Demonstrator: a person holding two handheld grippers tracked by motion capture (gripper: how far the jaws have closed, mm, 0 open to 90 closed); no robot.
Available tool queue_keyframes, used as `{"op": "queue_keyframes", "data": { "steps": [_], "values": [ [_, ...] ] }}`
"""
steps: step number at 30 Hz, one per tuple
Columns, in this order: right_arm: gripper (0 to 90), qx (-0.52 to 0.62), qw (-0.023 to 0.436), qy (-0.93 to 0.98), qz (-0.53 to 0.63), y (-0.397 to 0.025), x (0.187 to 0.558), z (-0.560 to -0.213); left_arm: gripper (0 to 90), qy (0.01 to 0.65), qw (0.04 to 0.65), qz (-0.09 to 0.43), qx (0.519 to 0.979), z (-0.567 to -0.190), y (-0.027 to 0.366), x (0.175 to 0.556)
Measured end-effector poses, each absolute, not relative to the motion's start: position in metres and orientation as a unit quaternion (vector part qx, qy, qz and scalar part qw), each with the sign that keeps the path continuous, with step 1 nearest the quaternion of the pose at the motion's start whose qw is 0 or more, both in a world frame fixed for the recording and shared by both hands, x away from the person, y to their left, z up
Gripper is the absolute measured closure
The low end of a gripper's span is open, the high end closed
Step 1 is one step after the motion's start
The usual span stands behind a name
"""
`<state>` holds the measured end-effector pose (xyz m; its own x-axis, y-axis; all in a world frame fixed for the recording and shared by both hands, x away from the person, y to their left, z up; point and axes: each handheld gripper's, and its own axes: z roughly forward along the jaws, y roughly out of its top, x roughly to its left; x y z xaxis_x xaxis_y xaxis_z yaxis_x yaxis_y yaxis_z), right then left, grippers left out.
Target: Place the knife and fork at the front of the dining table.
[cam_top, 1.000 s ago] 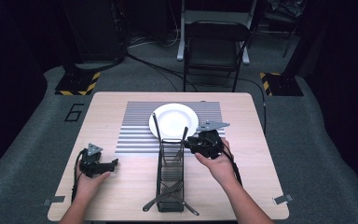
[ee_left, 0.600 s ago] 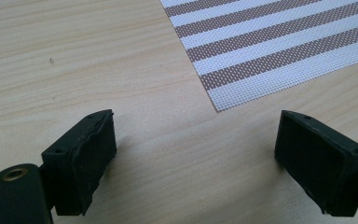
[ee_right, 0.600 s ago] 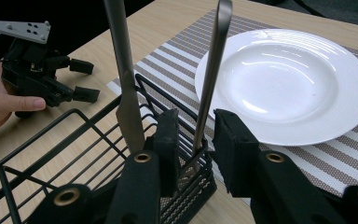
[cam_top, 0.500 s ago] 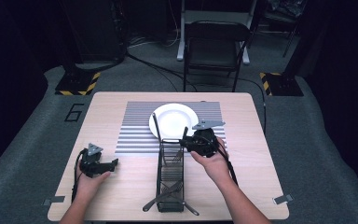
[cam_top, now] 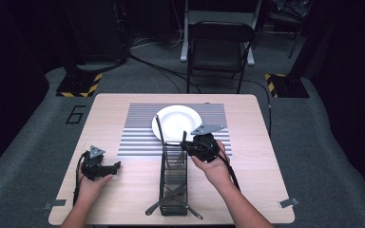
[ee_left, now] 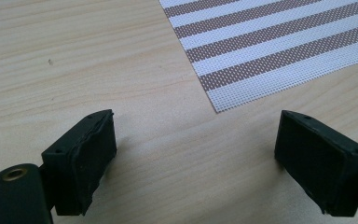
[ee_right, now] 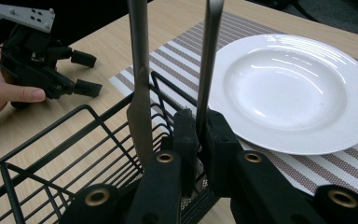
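A black wire cutlery basket (cam_top: 173,187) (ee_right: 74,140) stands mid-table, its far end by a white plate (cam_top: 177,122) (ee_right: 289,88). My right gripper (cam_top: 186,146) (ee_right: 198,130) is at that far end, shut on the upright metal handle of a utensil (cam_top: 184,137) (ee_right: 212,56). The utensil's lower end drops into the basket and looks like a fork. A knife (cam_top: 159,127) (ee_right: 139,70) stands upright in the basket beside it. My left gripper (cam_top: 119,167) (ee_left: 196,158) (ee_right: 87,73) rests on the bare wood at the left, open and holding nothing.
The plate sits on a striped placemat (cam_top: 138,133) (ee_left: 279,46). More cutlery (cam_top: 168,199) lies at the basket's near end, handles poking out. A folding chair (cam_top: 221,47) stands beyond the table's far edge.
My right gripper has shifted slightly left toward the basket's far end. The left gripper has stayed where it was.
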<state>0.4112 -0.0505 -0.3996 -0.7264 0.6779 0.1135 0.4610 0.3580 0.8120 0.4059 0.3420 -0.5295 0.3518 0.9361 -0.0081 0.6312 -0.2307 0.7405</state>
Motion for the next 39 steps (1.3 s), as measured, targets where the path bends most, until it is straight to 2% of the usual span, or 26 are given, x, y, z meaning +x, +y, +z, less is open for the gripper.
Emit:
{"op": "queue_keyframes", "data": {
  "steps": [12,30,39],
  "values": [
    [86.5,0.336,0.143,0.823,0.436,-0.040,0.407,-0.403,12.4,0.522,0.336,0.228,0.750,-0.530,0.342,0.406],
    [86.5,0.334,0.143,0.835,0.414,-0.034,0.407,-0.411,12.4,0.521,0.337,0.230,0.749,-0.530,0.342,0.406],
    [87.3,0.324,0.159,0.833,0.420,-0.034,0.405,-0.407,12.4,0.522,0.338,0.230,0.749,-0.530,0.342,0.406]
  ]
}}
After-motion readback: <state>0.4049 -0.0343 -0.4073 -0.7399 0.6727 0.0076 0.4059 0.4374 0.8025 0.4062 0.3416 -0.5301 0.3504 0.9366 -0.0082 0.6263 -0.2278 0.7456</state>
